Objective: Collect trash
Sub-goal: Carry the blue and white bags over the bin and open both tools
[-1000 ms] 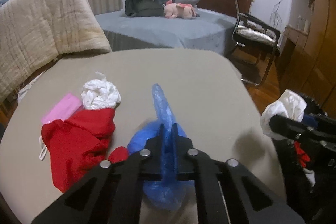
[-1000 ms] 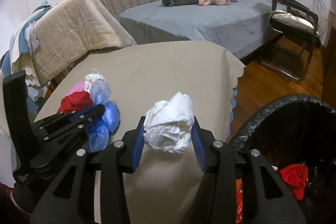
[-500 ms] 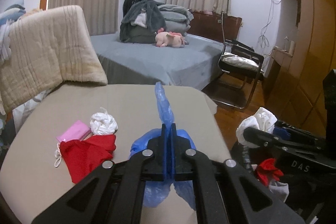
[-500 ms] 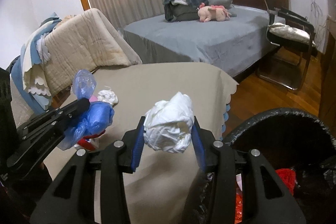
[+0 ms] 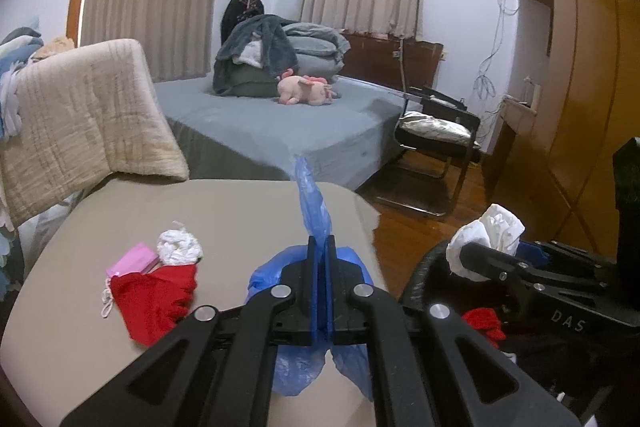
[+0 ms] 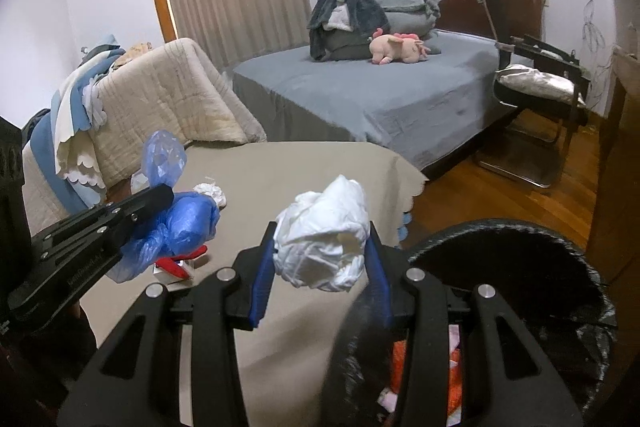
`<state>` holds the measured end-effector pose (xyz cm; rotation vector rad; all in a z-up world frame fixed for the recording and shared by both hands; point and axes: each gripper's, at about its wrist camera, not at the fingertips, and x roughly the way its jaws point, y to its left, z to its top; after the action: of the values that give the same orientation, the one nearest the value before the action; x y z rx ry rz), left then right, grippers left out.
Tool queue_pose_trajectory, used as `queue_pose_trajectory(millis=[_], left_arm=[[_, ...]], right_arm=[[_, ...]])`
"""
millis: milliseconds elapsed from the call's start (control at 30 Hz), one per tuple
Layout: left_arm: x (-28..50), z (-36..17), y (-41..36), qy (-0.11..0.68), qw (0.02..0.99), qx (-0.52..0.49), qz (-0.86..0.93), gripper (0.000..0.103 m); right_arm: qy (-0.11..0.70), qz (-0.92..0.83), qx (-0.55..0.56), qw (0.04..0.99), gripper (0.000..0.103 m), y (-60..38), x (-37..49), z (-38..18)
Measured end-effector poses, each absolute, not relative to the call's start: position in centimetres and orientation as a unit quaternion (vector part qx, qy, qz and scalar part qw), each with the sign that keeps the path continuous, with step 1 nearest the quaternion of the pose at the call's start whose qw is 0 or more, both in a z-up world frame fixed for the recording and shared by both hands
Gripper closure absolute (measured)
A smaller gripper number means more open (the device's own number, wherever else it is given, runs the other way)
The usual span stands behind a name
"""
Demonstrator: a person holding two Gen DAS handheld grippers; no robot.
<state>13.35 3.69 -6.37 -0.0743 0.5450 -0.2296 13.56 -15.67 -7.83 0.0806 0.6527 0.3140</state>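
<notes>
Left claw (image 5: 319, 247) is clenching a blue plastic bag (image 5: 314, 203), holding it clear above the bench (image 5: 240, 203) near its right edge. Right claw (image 6: 322, 251) is grasping a crumpled white wad (image 6: 324, 231), carrying it beside the bench's right edge, just short of the black bin (image 6: 520, 267). A red cloth (image 5: 154, 297), a pink packet (image 5: 132, 261) and a white ball (image 5: 178, 249) are lying together toward the bench's left edge.

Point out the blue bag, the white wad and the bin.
blue bag (image 5: 312, 207), left wrist view, on the tail sticking up past the claw.
white wad (image 6: 324, 231), right wrist view, on its crumpled middle.
bin (image 6: 500, 227), right wrist view, on its far rim.
</notes>
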Motion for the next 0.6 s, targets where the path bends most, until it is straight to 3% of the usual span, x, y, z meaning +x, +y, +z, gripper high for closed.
queue_pose_trajectory(millis=[600], left_arm=[[12.8, -5.2, -5.5, 0.256, 0.944, -0.018, -0.209, 0.100]], right_arm=[[0.306, 0.052, 0.052, 0.949, 0.063, -25.1, 9.8, -7.4]])
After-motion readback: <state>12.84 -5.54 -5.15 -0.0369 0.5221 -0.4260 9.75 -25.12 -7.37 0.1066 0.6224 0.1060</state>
